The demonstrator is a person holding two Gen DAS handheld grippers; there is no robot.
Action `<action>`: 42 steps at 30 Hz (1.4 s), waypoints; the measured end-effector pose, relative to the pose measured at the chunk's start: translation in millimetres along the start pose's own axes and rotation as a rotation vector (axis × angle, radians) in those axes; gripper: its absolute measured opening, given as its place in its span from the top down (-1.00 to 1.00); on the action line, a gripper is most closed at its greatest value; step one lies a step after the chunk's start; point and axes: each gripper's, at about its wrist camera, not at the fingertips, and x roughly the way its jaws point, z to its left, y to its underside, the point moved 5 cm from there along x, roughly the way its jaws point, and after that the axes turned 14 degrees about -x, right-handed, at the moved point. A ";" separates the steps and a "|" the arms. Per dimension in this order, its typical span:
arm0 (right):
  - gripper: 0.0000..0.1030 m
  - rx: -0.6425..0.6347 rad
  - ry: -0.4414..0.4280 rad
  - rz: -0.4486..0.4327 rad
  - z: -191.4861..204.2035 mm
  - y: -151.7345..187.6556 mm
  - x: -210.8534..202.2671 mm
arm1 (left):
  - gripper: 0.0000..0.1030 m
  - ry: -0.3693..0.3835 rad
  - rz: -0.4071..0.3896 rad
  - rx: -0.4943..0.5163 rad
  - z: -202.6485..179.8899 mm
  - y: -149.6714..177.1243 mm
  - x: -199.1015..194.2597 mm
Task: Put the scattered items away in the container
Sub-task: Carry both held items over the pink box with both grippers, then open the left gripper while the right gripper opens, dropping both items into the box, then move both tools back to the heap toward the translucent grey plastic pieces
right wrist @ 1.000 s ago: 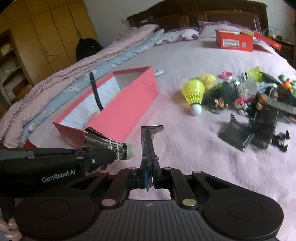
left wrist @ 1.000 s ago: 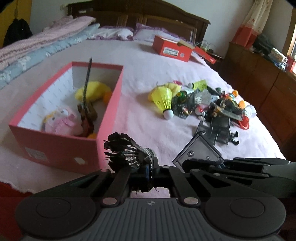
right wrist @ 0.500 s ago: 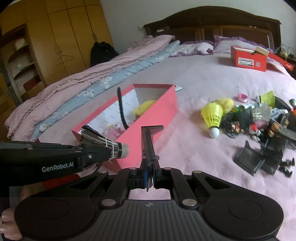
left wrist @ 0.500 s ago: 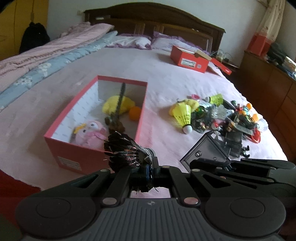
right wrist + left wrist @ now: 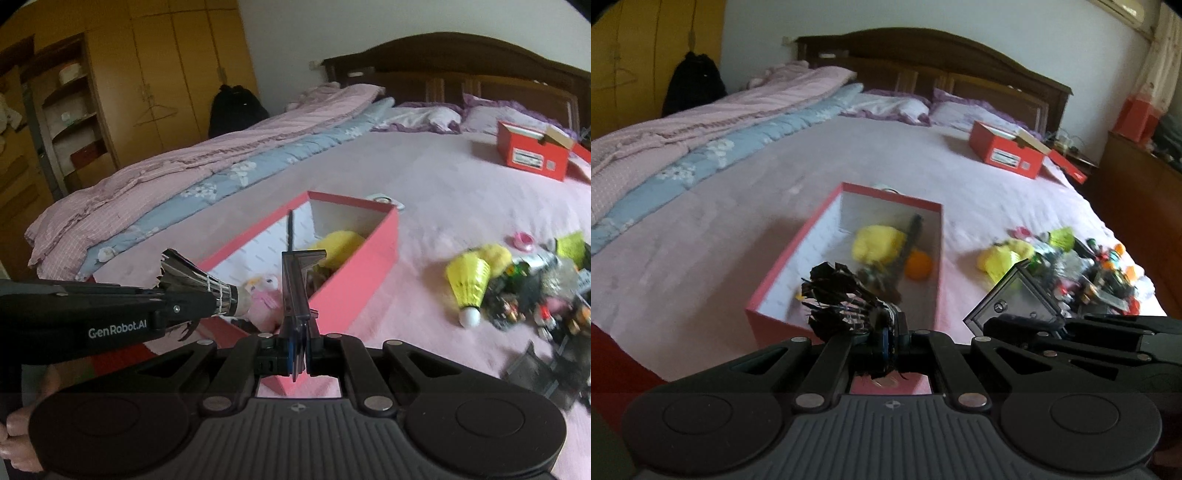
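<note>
Black shuttlecock [image 5: 842, 299] in left tongs [image 5: 892, 345]

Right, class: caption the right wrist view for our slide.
Right claw grips a dark plastic piece near the pink box; left claw holds a black shuttlecock.

Two handheld grippers held side by side: the left gripper [image 5: 892, 345] clamped closed, the right gripper [image 5: 295, 354] clamped closed too (a hand [image 5: 16, 439] grips the left one's handle).

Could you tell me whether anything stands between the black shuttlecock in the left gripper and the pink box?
Nothing visible does: the shuttlecock hangs just before the box's near open end, clear of the toys inside.
</note>
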 end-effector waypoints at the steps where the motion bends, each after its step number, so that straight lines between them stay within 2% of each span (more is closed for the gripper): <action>1: 0.87 -0.007 -0.005 -0.002 1.9 -4.9 3.9 | 0.91 -0.002 -0.001 0.002 1.2 -3.4 2.3; 9: 0.88 -0.044 -0.036 -0.012 13.7 -37.2 34.0 | 0.91 -0.008 -0.008 0.006 5.1 -20.3 18.9; 17: 0.88 -0.042 -0.034 -0.012 10.0 -39.5 40.9 | 0.88 -0.023 -0.013 -0.025 14.7 -20.9 23.6; 18: 0.88 -0.039 -0.033 -0.009 9.7 -41.0 43.2 | 0.78 -0.027 -0.011 -0.031 16.2 -21.1 24.6; 20: 0.88 -0.037 -0.037 -0.013 10.7 -46.5 48.3 | 0.71 -0.034 -0.009 -0.043 19.2 -21.4 26.6; 24: 0.67 0.002 -0.049 -0.005 6.9 -52.3 57.5 | 0.32 -0.049 -0.003 -0.067 25.2 -22.1 30.6; 26: 0.53 0.018 -0.049 -0.008 2.9 -50.9 58.3 | 0.22 -0.052 -0.001 -0.074 27.2 -21.1 30.7; 28: 0.31 0.028 -0.048 -0.014 -0.7 -47.3 55.7 | 0.15 -0.048 0.003 -0.074 28.0 -18.6 28.5; 30: 0.31 0.035 -0.044 -0.013 -4.3 -41.1 51.6 | 0.03 -0.042 0.006 -0.072 27.5 -16.3 26.5; 34: 0.31 0.066 -0.031 0.002 -11.7 -15.7 36.2 | -0.07 0.005 0.017 -0.045 11.9 -7.3 20.5; 42: 0.30 0.160 0.061 0.059 -42.2 50.7 -2.4 | -0.26 0.105 0.067 0.054 -47.5 21.3 15.3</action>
